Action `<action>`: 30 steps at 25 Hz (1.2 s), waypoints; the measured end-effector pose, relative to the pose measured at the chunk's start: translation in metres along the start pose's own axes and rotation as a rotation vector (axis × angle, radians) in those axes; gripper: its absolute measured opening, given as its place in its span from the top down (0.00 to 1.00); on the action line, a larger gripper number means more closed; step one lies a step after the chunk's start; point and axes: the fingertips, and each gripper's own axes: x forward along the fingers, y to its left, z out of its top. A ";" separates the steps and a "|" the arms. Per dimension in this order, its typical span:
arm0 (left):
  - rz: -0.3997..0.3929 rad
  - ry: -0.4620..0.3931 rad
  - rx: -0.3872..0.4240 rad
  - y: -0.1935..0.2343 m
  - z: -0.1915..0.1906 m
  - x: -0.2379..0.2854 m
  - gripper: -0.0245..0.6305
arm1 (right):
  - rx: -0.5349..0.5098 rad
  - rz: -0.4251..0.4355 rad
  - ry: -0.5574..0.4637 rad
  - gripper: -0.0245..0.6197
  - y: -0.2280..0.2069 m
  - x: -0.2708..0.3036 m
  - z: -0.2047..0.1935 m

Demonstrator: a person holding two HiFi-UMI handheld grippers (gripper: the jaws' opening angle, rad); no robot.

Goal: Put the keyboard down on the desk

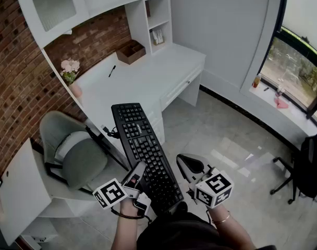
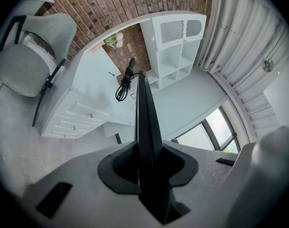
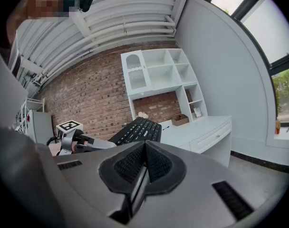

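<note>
Left gripper (image 2: 149, 167) grasping the keyboard (image 1: 143, 150) by its near left edge; in the left gripper view the board runs edge-on between the pads as a thin black blade. Keyboard: black, full-size, with a number block and a coiled black cable (image 1: 110, 133) hanging at its far left corner. It is held in the air in front of the white bench (image 1: 148, 77), long axis pointing away from the person, far end toward the bench's drawer front; whether that end touches the bench cannot be told. The right gripper (image 3: 143, 163) is clenched on nothing, ribbed pads together, just right of the keyboard's near end and apart from it. Both hands sit low and close to the person's body, grippers aimed toward the bench. A grey-green chair (image 1: 77, 155) stands left of the keyboard.
</note>
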 end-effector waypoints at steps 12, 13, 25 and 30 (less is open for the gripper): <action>0.012 -0.022 0.004 -0.004 -0.002 0.021 0.81 | 0.032 0.057 -0.022 0.95 -0.020 -0.002 0.004; 0.015 -0.027 0.001 -0.004 -0.002 0.022 0.81 | 0.034 0.060 -0.026 0.95 -0.022 -0.003 0.004; 0.065 -0.071 -0.003 0.005 0.006 0.037 0.81 | 0.055 0.101 0.008 0.95 -0.042 0.016 -0.002; 0.079 -0.066 -0.017 0.021 0.021 0.057 0.81 | 0.047 0.124 0.032 0.95 -0.048 0.049 -0.003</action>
